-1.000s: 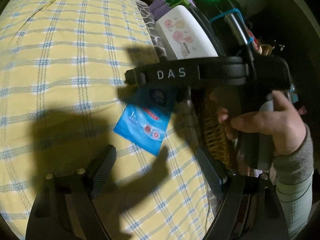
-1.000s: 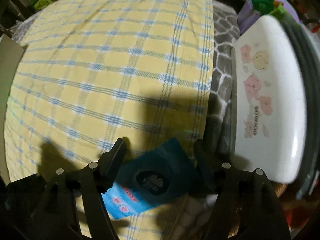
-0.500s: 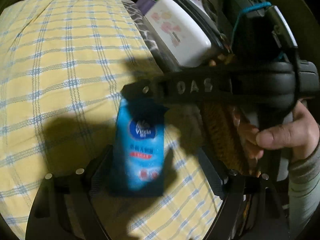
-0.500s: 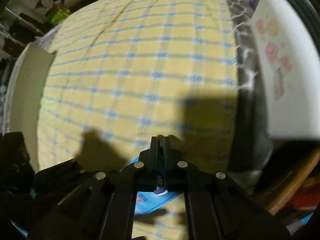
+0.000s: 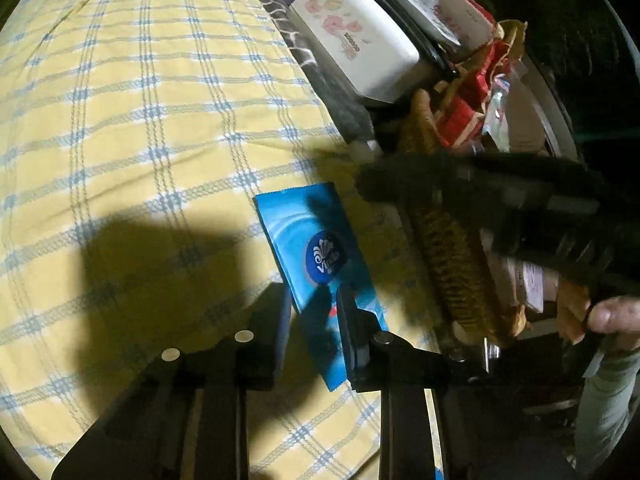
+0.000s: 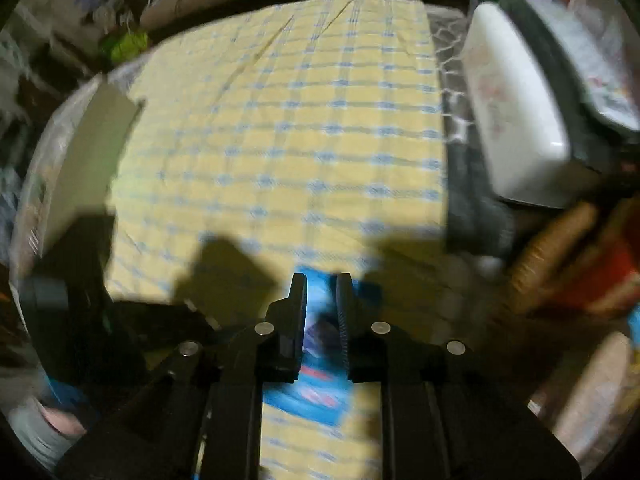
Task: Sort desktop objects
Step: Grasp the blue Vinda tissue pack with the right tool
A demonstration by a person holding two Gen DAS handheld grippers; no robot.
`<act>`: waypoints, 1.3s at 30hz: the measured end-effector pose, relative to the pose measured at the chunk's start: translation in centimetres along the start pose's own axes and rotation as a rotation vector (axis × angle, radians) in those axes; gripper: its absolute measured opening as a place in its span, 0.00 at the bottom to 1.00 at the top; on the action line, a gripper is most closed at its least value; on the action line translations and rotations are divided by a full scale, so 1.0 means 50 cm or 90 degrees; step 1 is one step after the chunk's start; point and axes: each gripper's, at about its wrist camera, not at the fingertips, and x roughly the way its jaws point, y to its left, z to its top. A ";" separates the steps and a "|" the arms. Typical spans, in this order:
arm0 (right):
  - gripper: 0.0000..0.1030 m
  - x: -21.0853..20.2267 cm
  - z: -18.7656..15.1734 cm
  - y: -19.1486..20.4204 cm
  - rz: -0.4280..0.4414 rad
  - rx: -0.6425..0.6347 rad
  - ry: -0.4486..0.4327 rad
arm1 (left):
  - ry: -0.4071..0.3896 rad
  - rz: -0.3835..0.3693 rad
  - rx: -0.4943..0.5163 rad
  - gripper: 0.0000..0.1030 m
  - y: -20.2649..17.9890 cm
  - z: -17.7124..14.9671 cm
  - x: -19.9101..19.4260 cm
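Observation:
A blue tissue pack [image 5: 316,248] hangs tilted over the yellow checked cloth [image 5: 140,120]. My left gripper [image 5: 312,294] is closing its jaws on the pack's lower half, with a pad against each side. In the blurred right wrist view, my right gripper [image 6: 322,280] has its jaws close together, and the blue pack [image 6: 320,384] fills the slit and runs back under the fingers. The right gripper's black frame [image 5: 480,188] crosses the left wrist view beside the pack's top right corner. A hand [image 5: 612,316] holds its grip.
A white box with pink flowers [image 5: 360,48] lies on a grey patterned strip [image 5: 320,76] at the cloth's right edge. Beside it stands a wicker basket [image 5: 452,264] with red snack packets [image 5: 468,108]. A pale board [image 6: 88,152] borders the cloth's left side.
The right gripper shut on the pack lying on the cloth, lifted it and brought it between the open left jaws. The left jaws then closed on it. The right gripper's frame shifted right.

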 end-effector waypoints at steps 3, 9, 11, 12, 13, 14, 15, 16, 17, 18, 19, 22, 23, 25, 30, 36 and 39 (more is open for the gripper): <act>0.15 0.023 -0.009 -0.013 -0.023 0.003 0.035 | -0.005 -0.010 -0.015 0.21 -0.003 -0.006 0.000; 0.27 0.081 -0.003 0.013 -0.072 -0.005 0.104 | 0.014 -0.018 -0.011 0.21 -0.020 -0.031 0.008; 0.30 0.088 -0.002 0.021 -0.095 -0.004 0.102 | 0.010 -0.024 -0.008 0.21 -0.027 -0.034 0.008; 0.31 0.087 -0.002 0.020 -0.094 0.002 0.099 | 0.009 -0.028 -0.007 0.21 -0.030 -0.034 0.009; 0.33 0.085 -0.003 0.016 -0.089 0.012 0.095 | 0.008 -0.034 -0.004 0.20 -0.033 -0.034 0.009; 0.33 0.083 -0.004 0.016 -0.076 0.010 0.089 | 0.012 -0.048 -0.002 0.17 -0.039 -0.034 0.006; 0.33 0.082 -0.007 0.017 -0.070 0.009 0.084 | 0.014 -0.047 0.006 0.17 -0.044 -0.035 0.001; 0.33 0.079 -0.010 0.017 -0.068 0.009 0.077 | 0.015 -0.040 0.020 0.17 -0.052 -0.036 -0.012; 0.34 0.076 -0.013 0.018 -0.052 0.012 0.068 | 0.015 -0.037 0.025 0.17 -0.053 -0.038 -0.023; 0.34 0.072 -0.015 0.018 -0.031 0.021 0.062 | 0.016 -0.033 0.027 0.17 -0.051 -0.040 -0.036; 0.34 0.070 -0.017 0.017 -0.008 0.030 0.060 | 0.014 -0.024 0.028 0.17 -0.044 -0.044 -0.059; 0.13 0.060 -0.021 0.025 0.135 0.064 0.075 | 0.002 -0.011 0.017 0.17 -0.018 -0.060 -0.116; 0.11 0.050 -0.023 0.030 0.137 0.066 0.069 | -0.009 -0.020 0.008 0.17 -0.005 -0.068 -0.141; 0.19 0.019 -0.023 0.040 -0.001 0.034 0.032 | -0.029 -0.010 -0.006 0.17 0.018 -0.085 -0.178; 0.51 0.033 -0.048 0.051 -0.120 0.002 0.081 | -0.033 -0.010 -0.055 0.25 0.057 -0.105 -0.174; 0.70 0.041 -0.058 0.043 -0.043 0.064 0.082 | -0.045 -0.051 -0.083 0.41 0.073 -0.136 -0.189; 0.74 0.041 -0.067 0.068 -0.067 0.036 0.078 | -0.053 -0.066 -0.097 0.47 0.075 -0.135 -0.186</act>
